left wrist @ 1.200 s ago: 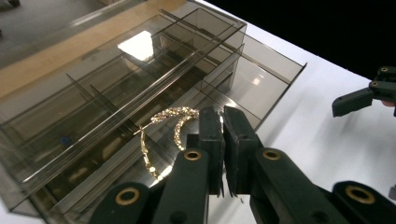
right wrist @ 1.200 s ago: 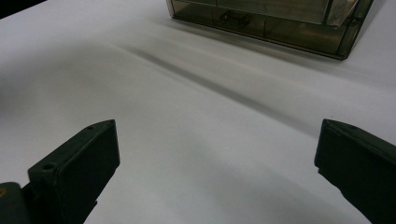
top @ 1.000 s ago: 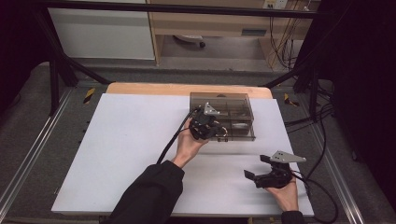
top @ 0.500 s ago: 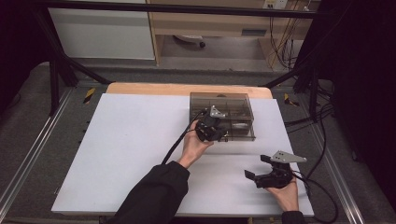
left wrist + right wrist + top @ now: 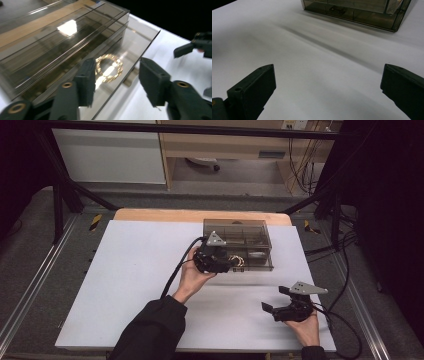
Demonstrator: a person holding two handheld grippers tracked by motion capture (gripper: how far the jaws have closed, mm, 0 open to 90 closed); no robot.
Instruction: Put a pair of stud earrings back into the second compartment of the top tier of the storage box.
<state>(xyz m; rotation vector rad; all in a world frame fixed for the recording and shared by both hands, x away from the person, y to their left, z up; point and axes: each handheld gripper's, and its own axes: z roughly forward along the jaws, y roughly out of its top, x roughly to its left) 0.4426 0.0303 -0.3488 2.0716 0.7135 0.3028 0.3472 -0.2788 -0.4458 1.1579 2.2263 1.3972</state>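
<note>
White worktop carries a smoky clear box at its far edge. Left tool, jaws apart, hovers at the box's near side above a gold beaded ring inside, probably to reach it. Right tool rests aside near the front, jaws wide, empty.

You have no readable text, labels, brands, numbers or signs in any view; nothing on the table or the surroundings carries legible writing.
</note>
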